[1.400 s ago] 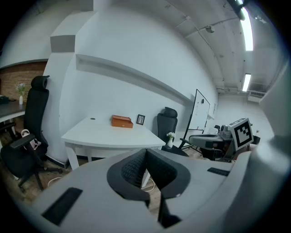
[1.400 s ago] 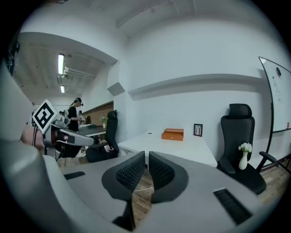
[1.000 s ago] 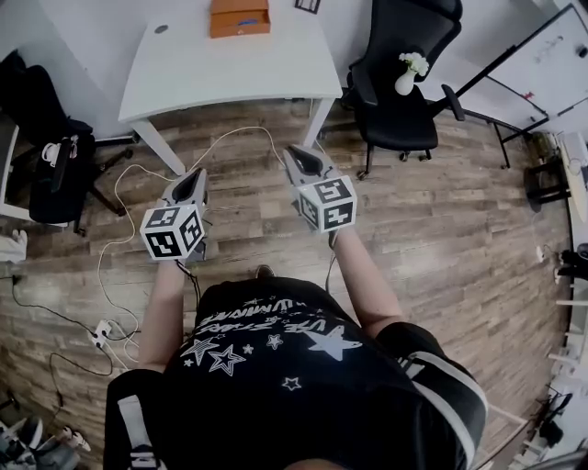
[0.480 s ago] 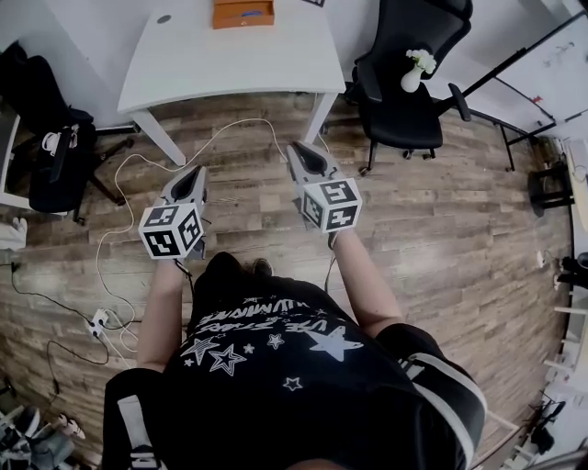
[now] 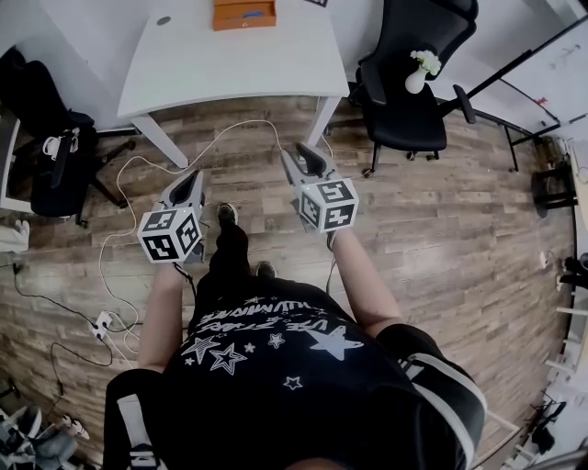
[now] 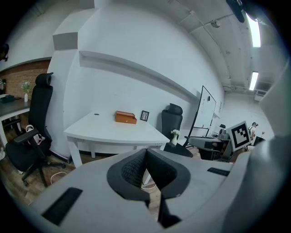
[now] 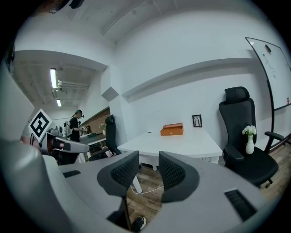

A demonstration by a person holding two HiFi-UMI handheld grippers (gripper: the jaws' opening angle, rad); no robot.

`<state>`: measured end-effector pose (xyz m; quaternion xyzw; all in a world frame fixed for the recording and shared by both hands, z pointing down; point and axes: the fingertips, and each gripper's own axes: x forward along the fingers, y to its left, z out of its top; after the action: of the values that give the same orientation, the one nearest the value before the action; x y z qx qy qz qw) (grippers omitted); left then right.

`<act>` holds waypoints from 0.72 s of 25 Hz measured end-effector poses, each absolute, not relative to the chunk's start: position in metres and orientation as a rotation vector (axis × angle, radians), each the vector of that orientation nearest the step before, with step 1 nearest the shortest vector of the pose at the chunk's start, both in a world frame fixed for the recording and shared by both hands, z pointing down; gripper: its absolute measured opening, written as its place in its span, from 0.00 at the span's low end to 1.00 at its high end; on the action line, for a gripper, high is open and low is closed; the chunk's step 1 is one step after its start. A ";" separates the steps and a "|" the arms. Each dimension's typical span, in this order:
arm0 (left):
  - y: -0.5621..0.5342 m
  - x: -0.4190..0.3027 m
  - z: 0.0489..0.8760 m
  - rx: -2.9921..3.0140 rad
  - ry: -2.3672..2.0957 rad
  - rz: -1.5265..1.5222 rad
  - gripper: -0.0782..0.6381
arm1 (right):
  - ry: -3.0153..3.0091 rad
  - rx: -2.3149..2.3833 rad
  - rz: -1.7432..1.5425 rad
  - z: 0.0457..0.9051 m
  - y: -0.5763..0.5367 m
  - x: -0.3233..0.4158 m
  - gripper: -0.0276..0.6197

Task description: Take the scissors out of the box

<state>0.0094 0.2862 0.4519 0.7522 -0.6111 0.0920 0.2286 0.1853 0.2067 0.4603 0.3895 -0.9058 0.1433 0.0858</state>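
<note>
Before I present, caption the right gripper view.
Empty right gripper, jaws opening, faces a white table bearing an orange box.

The box (image 5: 243, 14) lies on the table (image 5: 230, 69); the chair (image 5: 404, 110) stands right of the table.

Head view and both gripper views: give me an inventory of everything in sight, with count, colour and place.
Rectangular table: one, white, by the far wall.
Flat orange box: one, on the table's far edge; no scissors visible.
Small framed picture: one, black frame, right of the box.
Office chairs: two, black, one right of the table, one left.
Vase of flowers: one, white, on the right chair's seat.
Cable: one, white, on the wooden floor.
Whiteboard: one, white, far right.
Left gripper: grey, jaws together, empty.
Right gripper: grey, jaws opening, nothing between.
Shoe: one, black, between the grippers.
</note>
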 end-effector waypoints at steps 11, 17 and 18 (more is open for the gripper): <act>0.205 -0.013 0.469 2.081 -1.616 0.237 0.13 | -2.644 1.238 0.465 0.469 0.136 0.179 0.39; 0.141 -0.048 0.474 2.088 -1.599 0.232 0.13 | -2.623 1.250 0.485 0.476 0.074 0.144 0.40; 0.130 -0.057 0.475 2.089 -1.597 0.232 0.13 | -2.620 1.249 0.484 0.476 0.063 0.134 0.40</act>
<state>-0.0572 0.1302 0.4746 0.7665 -0.5861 0.0851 0.2484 0.1343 0.0626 0.4764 0.4223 -0.8860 0.1638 0.0995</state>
